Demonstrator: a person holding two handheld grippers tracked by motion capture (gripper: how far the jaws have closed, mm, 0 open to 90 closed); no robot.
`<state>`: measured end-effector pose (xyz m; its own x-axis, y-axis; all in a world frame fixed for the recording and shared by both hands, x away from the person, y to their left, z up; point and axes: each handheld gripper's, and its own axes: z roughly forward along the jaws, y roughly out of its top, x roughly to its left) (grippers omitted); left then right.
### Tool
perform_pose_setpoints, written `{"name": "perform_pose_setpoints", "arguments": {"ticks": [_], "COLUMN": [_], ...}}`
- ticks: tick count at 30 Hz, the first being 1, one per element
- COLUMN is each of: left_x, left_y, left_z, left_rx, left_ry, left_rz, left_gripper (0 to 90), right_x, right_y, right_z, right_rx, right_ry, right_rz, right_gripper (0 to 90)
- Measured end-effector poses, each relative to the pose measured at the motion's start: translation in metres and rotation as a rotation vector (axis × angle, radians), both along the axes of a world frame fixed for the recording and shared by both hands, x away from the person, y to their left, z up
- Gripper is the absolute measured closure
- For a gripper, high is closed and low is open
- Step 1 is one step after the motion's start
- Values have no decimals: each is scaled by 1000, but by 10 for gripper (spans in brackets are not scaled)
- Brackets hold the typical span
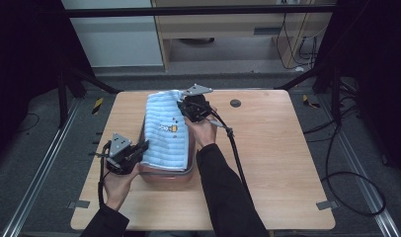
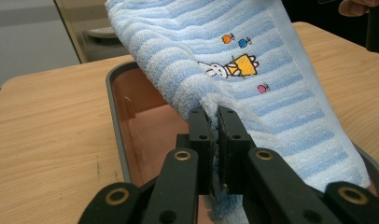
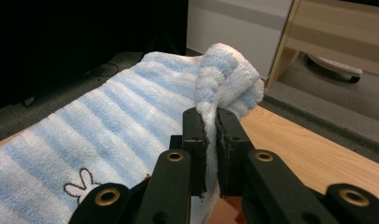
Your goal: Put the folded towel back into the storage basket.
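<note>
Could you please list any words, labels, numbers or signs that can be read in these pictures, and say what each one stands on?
None: no readable word, number or brand in any view.
The towel bears only an embroidered picture: a white rabbit in a yellow dress with small coloured fruits, no lettering.
The tray shows no marking.
The yellow-and-black hazard tape on the floor carries stripes only, no text.

Floor: grey carpet (image 1: 248,78) beyond the fingers.
Furniture: wooden cabinet (image 1: 228,29), possibly a desk.
Wall: pale panel (image 1: 114,39).
Sides: dark curtains (image 1: 20,59).
</note>
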<state>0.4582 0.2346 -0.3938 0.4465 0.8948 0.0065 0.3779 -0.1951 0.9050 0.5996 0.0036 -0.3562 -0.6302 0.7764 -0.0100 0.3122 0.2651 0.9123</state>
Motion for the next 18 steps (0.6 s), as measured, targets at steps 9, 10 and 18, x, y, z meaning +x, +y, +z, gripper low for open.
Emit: {"name": "perform_pose_setpoints", "arguments": {"ticks": [9, 10, 18], "left_x": [3, 3, 3], "left_y": [0, 0, -2], "left_z": [-13, -14, -25], "left_rx": [24, 24, 47], "left_ry": [26, 29, 56], "left_rz": [4, 5, 7], "left_gripper": [852, 852, 852], "right_x": [3, 4, 5], "right_y": [1, 1, 2], "right_z": [-16, -18, -30], "right_rx": [-13, -13, -23], "right_ry": [29, 32, 57], "right_rz": [-4, -3, -4], "right_gripper": [837, 837, 836]}}
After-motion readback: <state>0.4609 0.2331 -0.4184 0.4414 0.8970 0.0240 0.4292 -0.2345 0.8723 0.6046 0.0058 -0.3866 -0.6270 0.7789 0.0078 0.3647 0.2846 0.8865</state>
